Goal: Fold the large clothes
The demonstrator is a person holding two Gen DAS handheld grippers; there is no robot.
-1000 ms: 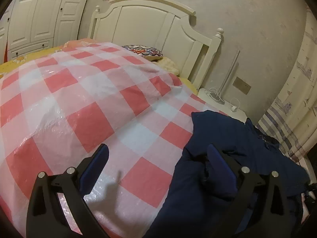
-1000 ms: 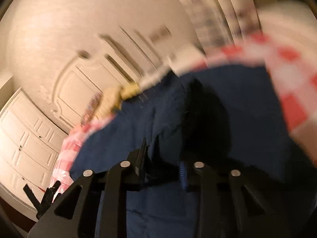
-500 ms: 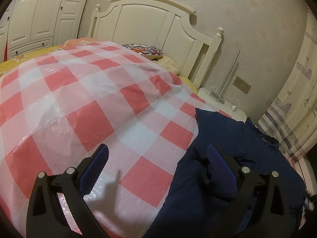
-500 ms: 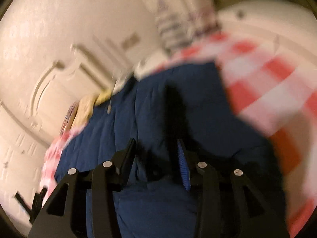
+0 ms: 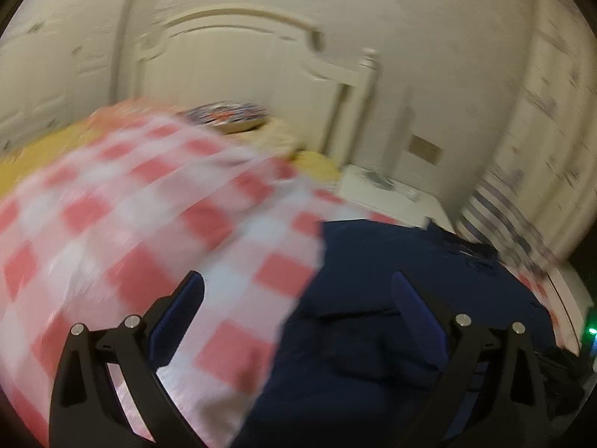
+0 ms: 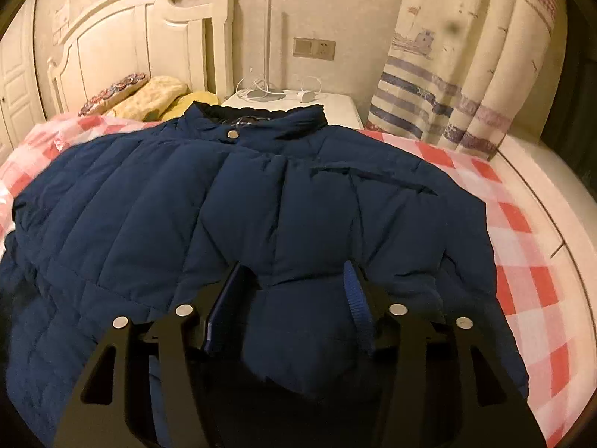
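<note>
A large navy padded jacket [image 6: 209, 201] lies front-up on the bed, collar toward the headboard. It also shows at the right of the blurred left wrist view [image 5: 377, 321]. My right gripper [image 6: 293, 280] is closed partway on a fold of the jacket's lower front, with fabric bunched between the blue pads [image 6: 356, 298]. My left gripper [image 5: 296, 295] is wide open and empty, hovering over the jacket's left edge and the checked sheet.
A red-and-white checked plastic sheet [image 5: 123, 224] covers the bed. A white headboard [image 6: 141, 44] and pillows [image 6: 149, 99] are at the far end. A white nightstand [image 6: 294, 102] with cables and a striped curtain [image 6: 447, 86] stand to the right.
The right gripper swung round to face the headboard, still gripping the jacket, which now lies spread out. The left gripper lifted and tilted; its view went blurry.
</note>
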